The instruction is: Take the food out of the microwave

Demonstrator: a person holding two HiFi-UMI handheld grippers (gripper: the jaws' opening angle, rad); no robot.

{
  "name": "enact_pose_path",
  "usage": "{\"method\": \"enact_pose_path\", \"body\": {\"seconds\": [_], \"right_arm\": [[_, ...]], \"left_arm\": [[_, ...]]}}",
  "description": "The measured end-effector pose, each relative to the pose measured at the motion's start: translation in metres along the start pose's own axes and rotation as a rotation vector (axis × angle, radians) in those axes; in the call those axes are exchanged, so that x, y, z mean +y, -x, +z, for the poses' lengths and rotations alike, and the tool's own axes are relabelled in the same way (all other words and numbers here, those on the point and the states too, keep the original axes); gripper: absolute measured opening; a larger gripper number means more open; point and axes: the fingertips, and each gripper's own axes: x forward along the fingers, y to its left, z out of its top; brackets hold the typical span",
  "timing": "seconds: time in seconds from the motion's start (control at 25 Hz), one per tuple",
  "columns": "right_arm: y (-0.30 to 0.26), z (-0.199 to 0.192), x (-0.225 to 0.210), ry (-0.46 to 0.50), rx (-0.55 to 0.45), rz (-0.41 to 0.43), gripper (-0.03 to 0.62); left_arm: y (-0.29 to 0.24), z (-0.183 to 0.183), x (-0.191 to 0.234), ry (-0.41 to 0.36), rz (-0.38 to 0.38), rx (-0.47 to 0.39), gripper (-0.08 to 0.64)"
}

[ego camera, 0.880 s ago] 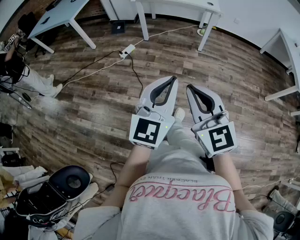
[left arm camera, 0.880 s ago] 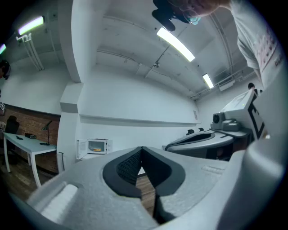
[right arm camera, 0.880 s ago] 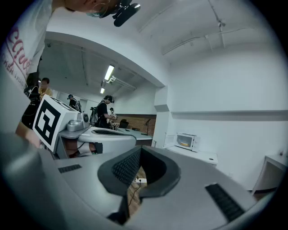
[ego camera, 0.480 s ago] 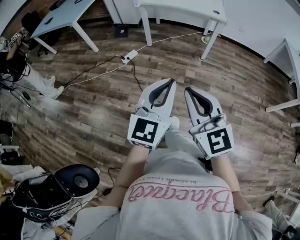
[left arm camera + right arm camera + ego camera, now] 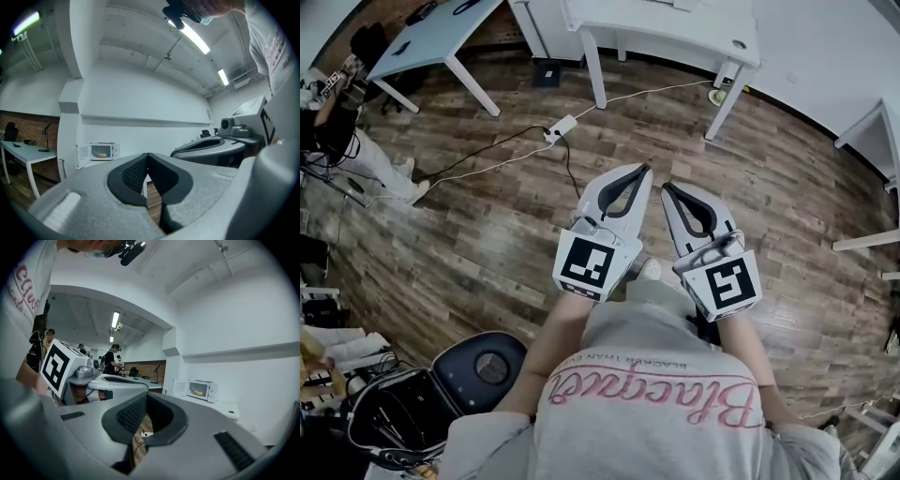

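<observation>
A white microwave (image 5: 102, 151) stands far ahead on a white table (image 5: 224, 408), its door (image 5: 82, 156) swung open to the left. Yellow food (image 5: 100, 155) lies inside it. The right gripper view shows the same microwave (image 5: 202, 390) and the food (image 5: 199, 393). Side by side over the wooden floor, my left gripper (image 5: 643, 170) and right gripper (image 5: 667, 186) are held level in front of the person's body. Both are shut with nothing between the jaws. The left gripper (image 5: 148, 154) and the right gripper (image 5: 146, 394) stay well short of the microwave.
A power strip (image 5: 560, 127) with cables lies on the floor ahead. The white table's legs (image 5: 596, 67) stand beyond it. Another table (image 5: 431, 33) is at the upper left, a black chair (image 5: 478, 366) at the lower left, and a seated person (image 5: 342, 131) at the far left.
The whole view has shifted forward toward the white table, and the black chair has slid closer at the lower left. Both grippers stay shut and side by side.
</observation>
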Motion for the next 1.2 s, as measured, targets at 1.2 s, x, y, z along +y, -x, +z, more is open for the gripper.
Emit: {"method": "enact_pose_path", "body": {"seconds": [1.2], "right_arm": [[-0.069,-0.028,-0.129,-0.035,0.025,-0.001,0.009]], "left_arm": [[-0.140,-0.015,0.042,0.013,0.037,-0.001,0.006]]}}
